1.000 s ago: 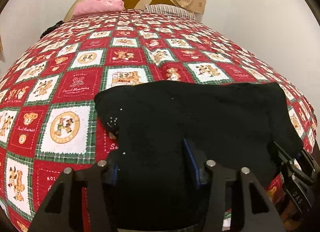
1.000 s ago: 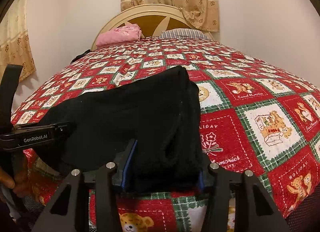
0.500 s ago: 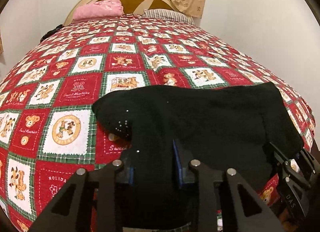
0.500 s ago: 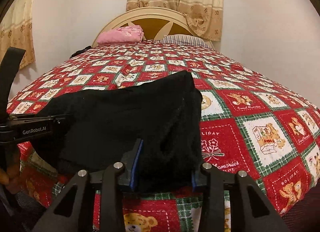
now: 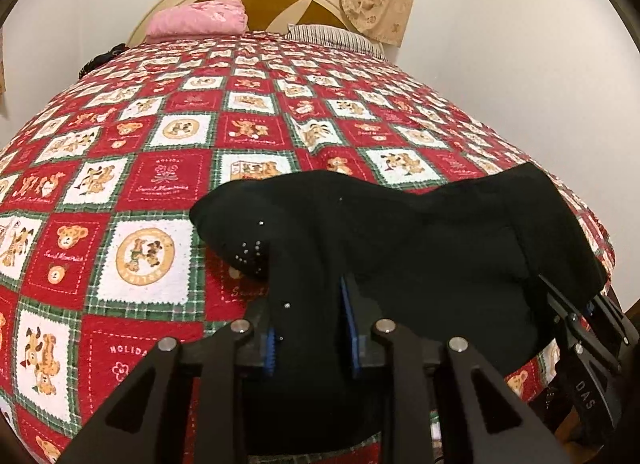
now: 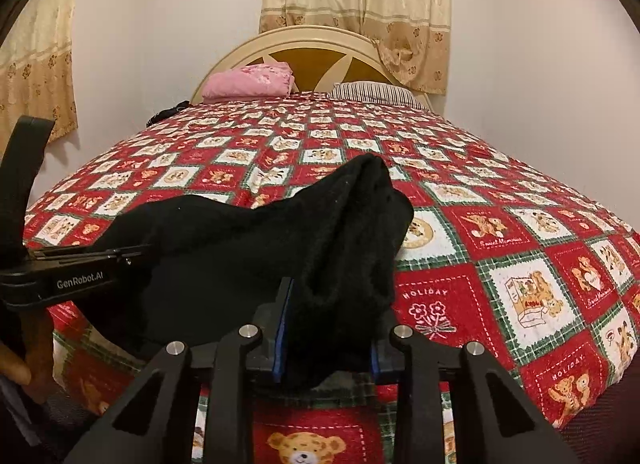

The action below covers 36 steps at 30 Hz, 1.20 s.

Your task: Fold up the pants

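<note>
Pinching black pants (image 5: pixel 420 248): both tongs (image 5: pixel 310 328) (image 6: pixel 326 332); pink bundle (image 6: pixel 250 81) far.

- bed (image 6: pixel 460 199) under red/green/white teddy-bear patchwork quilt (image 5: pixel 160 183)
- pink folded cloth (image 6: pixel 250 81) and striped pillow (image 6: pixel 376 91) at head edge, against cream headboard (image 6: pixel 312 39)
- beige curtain (image 6: pixel 356 3) behind headboard
- dark item (image 6: pixel 166 113) at far left bed edge, can't identify

Your left tongs (image 5: pixel 310 324) were clamped on black cloth, your right tongs (image 6: pixel 326 334) likewise, both held low, side by side.
</note>
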Available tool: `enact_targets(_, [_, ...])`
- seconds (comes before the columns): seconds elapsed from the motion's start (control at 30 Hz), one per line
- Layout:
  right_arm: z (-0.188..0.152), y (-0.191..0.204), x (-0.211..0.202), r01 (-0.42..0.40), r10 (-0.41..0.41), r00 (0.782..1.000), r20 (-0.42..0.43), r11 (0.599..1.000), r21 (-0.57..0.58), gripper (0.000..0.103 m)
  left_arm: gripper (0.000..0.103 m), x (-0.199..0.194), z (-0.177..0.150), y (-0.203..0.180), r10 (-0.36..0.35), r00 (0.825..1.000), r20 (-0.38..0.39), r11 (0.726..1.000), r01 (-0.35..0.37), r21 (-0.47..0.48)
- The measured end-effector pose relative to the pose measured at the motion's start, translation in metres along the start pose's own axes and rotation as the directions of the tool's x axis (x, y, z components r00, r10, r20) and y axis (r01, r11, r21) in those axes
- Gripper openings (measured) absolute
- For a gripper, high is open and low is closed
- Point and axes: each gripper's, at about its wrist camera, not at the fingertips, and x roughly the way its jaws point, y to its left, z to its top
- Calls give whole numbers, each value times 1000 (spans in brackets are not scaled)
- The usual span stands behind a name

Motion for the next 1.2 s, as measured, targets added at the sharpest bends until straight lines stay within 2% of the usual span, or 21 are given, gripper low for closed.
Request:
enact_targets(0.7, [17,23,-9,-95,95,995,26,995,15,30,25,-20,7,27,27,999,40,999,-26,-29])
enact_targets(1.2, [39,52,-4,-178,176,982,65,984,24,30,25,-35,17,64,61,995,77,994,-53,-96])
